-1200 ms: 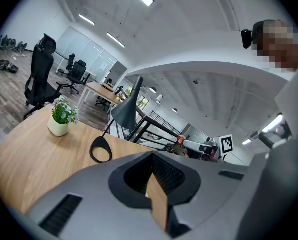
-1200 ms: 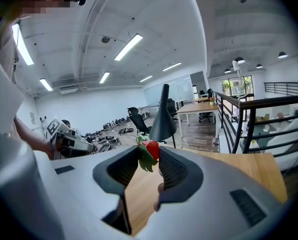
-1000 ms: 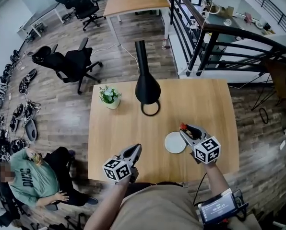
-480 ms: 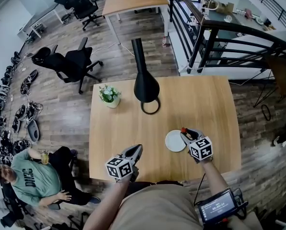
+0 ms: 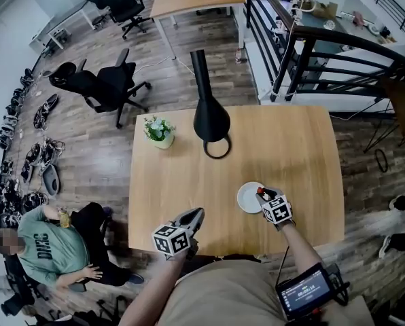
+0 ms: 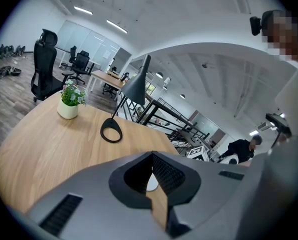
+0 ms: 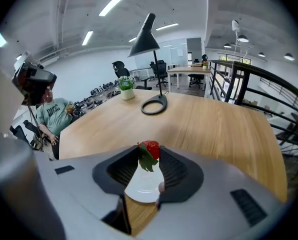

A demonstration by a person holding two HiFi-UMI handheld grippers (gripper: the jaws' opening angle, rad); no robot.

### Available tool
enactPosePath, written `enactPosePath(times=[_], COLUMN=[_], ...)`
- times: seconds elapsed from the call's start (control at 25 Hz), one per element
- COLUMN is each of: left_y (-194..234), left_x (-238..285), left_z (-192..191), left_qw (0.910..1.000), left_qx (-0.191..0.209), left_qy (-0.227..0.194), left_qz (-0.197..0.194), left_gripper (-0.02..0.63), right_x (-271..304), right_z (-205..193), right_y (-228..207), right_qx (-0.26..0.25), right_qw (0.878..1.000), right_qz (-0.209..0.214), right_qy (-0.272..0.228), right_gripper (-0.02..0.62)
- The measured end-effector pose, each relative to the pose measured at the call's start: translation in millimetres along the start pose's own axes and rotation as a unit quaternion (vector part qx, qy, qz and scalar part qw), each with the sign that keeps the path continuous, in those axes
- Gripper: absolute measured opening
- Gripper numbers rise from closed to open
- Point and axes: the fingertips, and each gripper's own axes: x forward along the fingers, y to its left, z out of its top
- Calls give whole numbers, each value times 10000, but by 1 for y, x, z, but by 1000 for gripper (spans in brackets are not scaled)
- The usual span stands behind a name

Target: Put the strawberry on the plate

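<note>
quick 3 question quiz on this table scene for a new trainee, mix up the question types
1. What does the right gripper hold between its jaws?
A) a strawberry
B) a grape
C) nothing

2. True or false: the left gripper is clamped on the plate.

3. Fill in the blank: the small white pot to the left of the black lamp holds a green ____.

Key
1. A
2. False: its jaws are together with nothing in them, and it is apart from the plate.
3. plant
</note>
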Motion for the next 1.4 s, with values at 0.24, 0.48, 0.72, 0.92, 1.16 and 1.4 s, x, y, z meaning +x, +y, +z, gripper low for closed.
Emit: enactPosePath(times=[0.24,0.48,0.72,0.92,1.16,1.4], left_y=[7,10,21,23,21,23], left_x=[-9,-16,-29,-36,-41,-41], left_z=[-5,-8,-9,-12,-9,-6], left_qw=[9998,9996,9987,9982,9980,9980], left_qx=[-78,-111,-206,-239,-244,-254], left_qy=[-43,-90,-185,-211,-210,-238], left_qz=[154,262,426,513,543,532], left_gripper=[2,2,2,2,2,2], right_x=[27,52,67,73,73,66], right_z=[-32,-45,-56,-69,-74,-59], right_y=[0,7,16,17,13,7], right_qx=[-159,-387,-606,-794,-759,-655], right_qw=[9990,9971,9928,9893,9885,9935], right_qz=[40,137,134,17,-67,-168], right_qy=[406,645,1024,1228,1307,915], right_gripper=[133,134,135,135,135,135])
